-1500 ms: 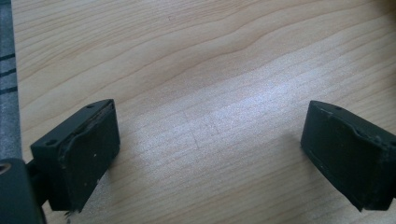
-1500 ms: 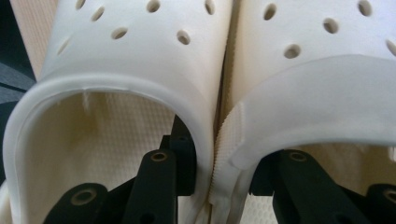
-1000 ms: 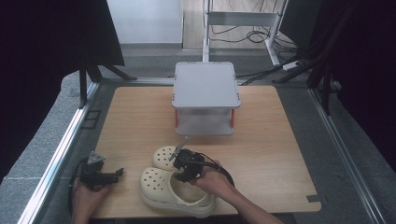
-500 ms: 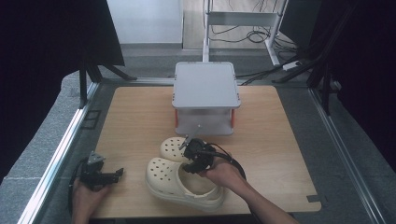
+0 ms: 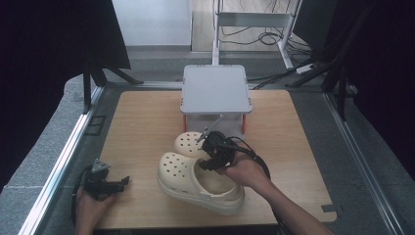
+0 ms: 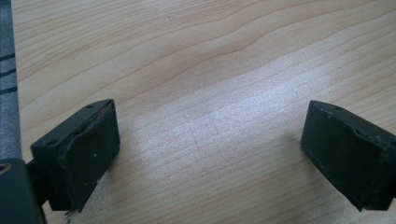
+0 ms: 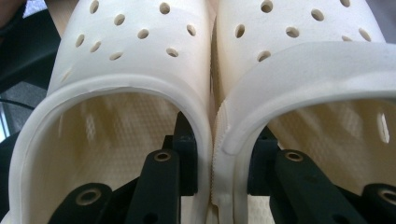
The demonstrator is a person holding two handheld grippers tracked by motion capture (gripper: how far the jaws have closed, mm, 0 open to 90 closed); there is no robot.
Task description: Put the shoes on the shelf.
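Clogs [image 5: 200,176], a cream pair pressed side by side, sit in front of the grey lidded box [image 5: 216,90] toward the person, and the right gripper [image 7: 214,172] clamps their two touching inner walls together, one jaw inside each shoe. The left gripper [image 6: 208,154] rests on the wooden table [image 5: 142,122], well left of the box and nearer the person, its jaws spread wide over bare wood.

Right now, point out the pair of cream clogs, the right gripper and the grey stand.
pair of cream clogs [image 5: 181,171]: high view, perforated toe of the nearer clog.
right gripper [image 5: 215,149]: high view, its black body above the clogs.
grey stand [image 5: 215,89]: high view, middle of its flat top.
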